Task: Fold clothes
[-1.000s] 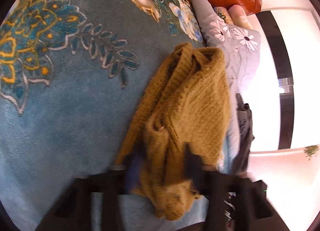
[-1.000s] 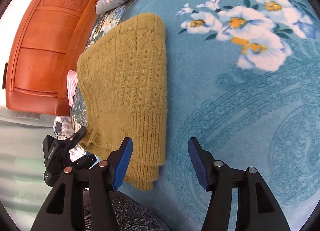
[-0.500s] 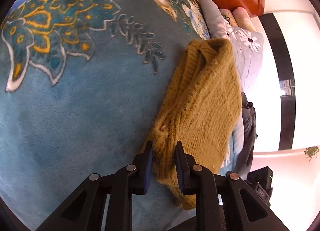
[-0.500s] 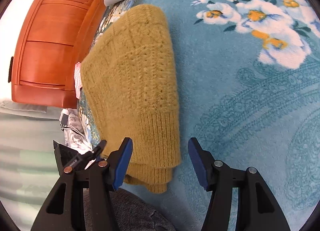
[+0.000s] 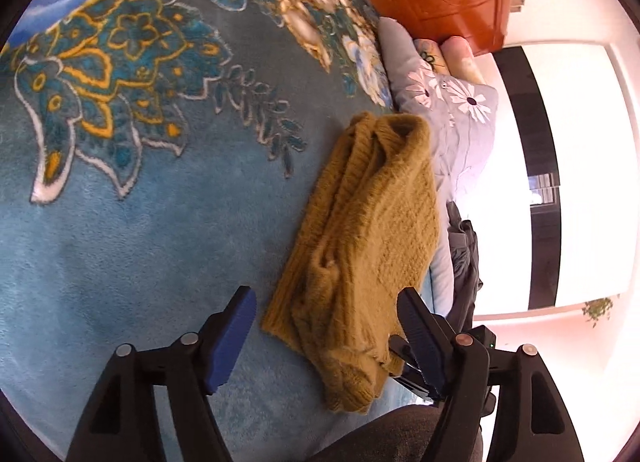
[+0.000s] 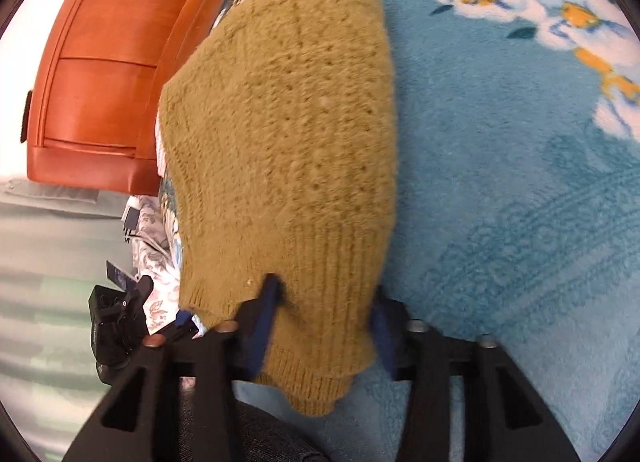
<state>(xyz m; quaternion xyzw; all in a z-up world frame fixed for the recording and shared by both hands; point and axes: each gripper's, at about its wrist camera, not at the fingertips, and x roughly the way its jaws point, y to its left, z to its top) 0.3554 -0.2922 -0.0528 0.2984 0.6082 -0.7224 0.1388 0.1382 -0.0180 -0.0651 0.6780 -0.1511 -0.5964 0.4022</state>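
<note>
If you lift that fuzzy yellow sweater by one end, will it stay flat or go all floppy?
Probably floppy: the sweater is soft knit, already bunched in loose folds on the blanket. It likely won't slip much, since its fuzzy ribbed hem gives the closing right gripper something to bite.

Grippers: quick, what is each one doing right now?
Left gripper: opening, jaws apart around the sweater.
Right gripper: closing around the sweater's hem, grip unclear.

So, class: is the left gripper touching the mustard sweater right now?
Apart. The left wrist view shows the left gripper opening, blue blanket visible between one finger and the sweater.
</note>
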